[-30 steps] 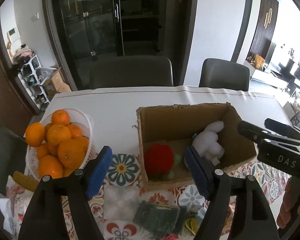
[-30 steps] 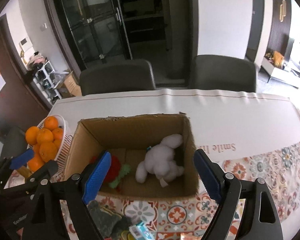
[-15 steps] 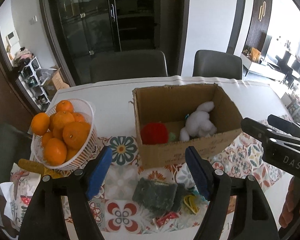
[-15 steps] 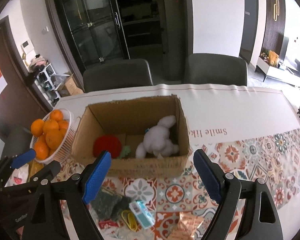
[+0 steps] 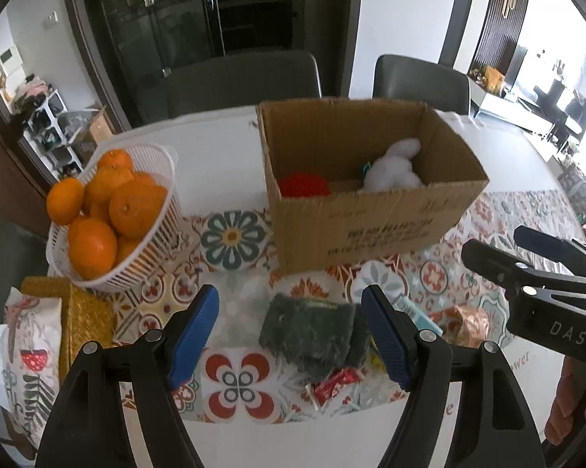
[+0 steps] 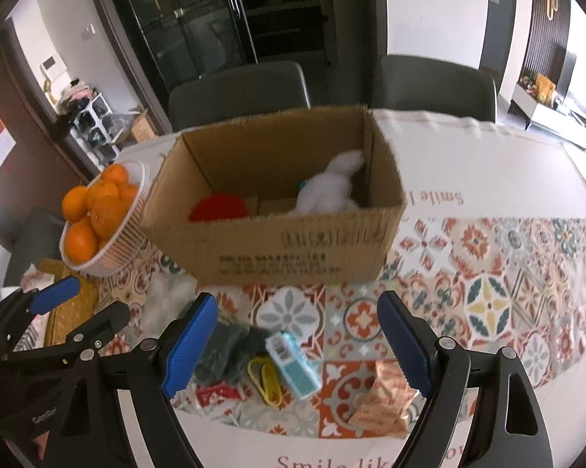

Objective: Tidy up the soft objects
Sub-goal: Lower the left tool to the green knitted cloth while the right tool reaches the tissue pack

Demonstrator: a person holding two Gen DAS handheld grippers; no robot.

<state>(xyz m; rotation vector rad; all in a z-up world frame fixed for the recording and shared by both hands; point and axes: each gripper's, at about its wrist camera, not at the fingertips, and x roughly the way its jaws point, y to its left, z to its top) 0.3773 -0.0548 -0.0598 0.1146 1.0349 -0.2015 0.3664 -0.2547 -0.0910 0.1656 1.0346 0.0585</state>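
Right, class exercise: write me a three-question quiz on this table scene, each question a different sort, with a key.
1. True or false: the white plush rabbit lies inside the cardboard box.
2. Which soft thing sits nearest between the left tool's pads? A the dark green fuzzy cloth; B the red plush; C an orange.
3. Fill in: the oranges sit in a white ____.

Key: 1 true; 2 A; 3 basket.
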